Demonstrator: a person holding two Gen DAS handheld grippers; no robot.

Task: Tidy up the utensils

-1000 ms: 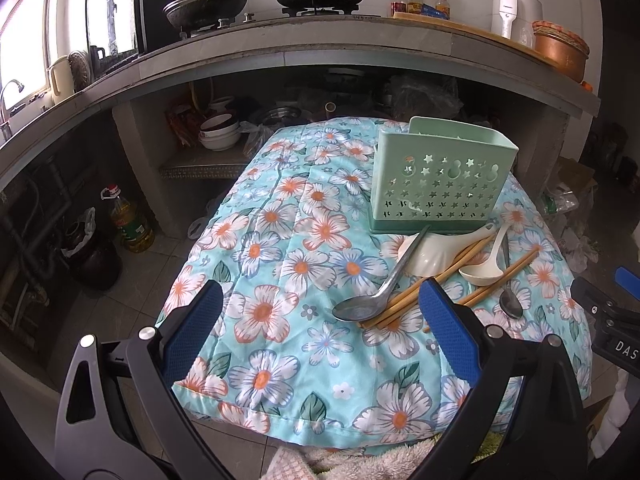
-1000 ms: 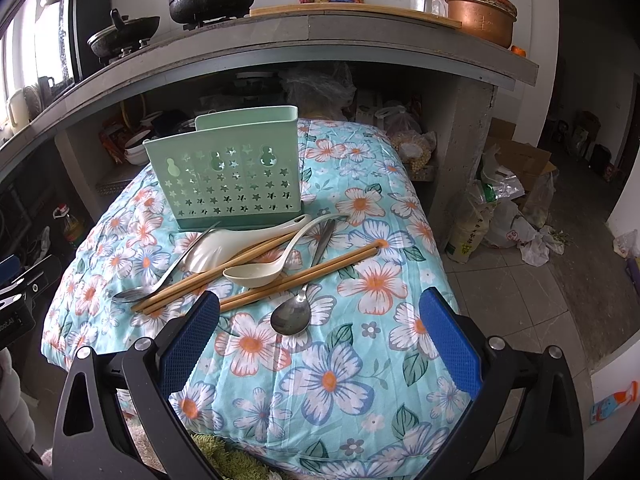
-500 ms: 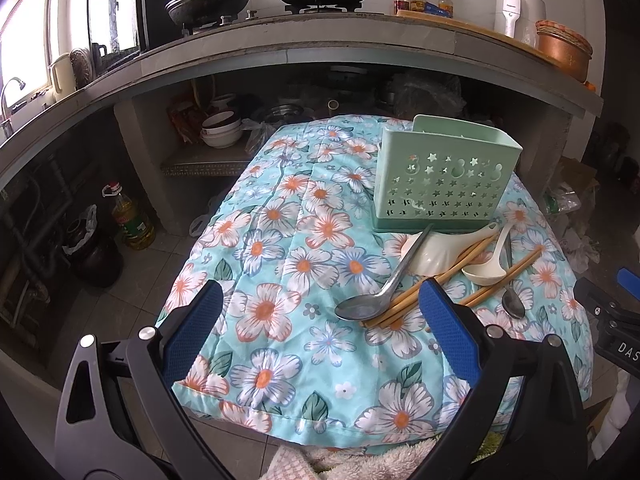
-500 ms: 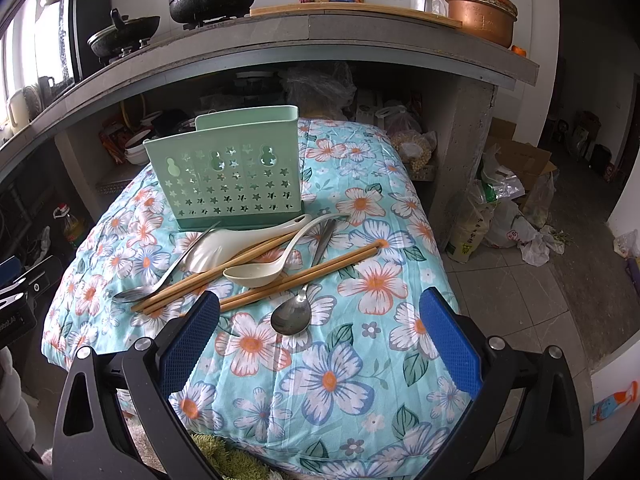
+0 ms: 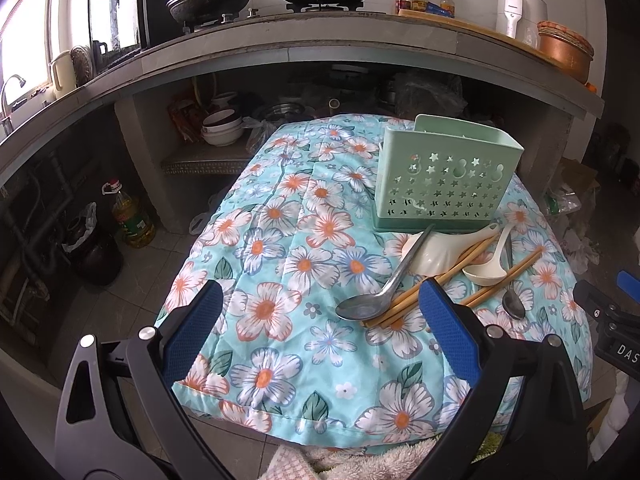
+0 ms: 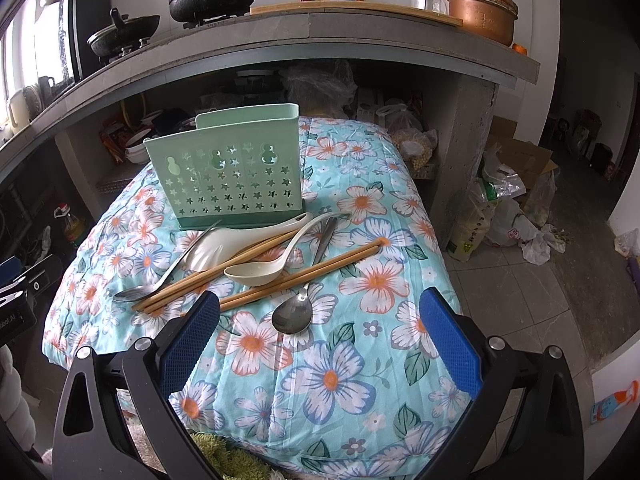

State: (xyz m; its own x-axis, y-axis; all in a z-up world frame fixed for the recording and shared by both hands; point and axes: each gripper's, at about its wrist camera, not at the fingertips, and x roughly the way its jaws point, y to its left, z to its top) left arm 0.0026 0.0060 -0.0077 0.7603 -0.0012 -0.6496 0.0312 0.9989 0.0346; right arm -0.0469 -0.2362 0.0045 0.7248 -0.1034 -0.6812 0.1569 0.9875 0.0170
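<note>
Right wrist view: our right gripper (image 6: 318,344) gapes empty; ahead, utensils (image 6: 248,264) lie heaped before the holder (image 6: 228,176), awaiting sorting; left gripper (image 5: 320,338) likewise wide.

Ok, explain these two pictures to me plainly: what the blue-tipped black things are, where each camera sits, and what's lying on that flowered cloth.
Each picture comes from a camera mounted on a hand-held two-finger gripper, looking forward along its fingers. One shows the left gripper, the other the right gripper; both are open and hold nothing. On the turquoise flowered quilt stands a mint-green perforated plastic utensil holder. In front of it lies a loose pile: two pairs of wooden chopsticks, two metal spoons, a small cream soup spoon and a larger white ladle.
</note>
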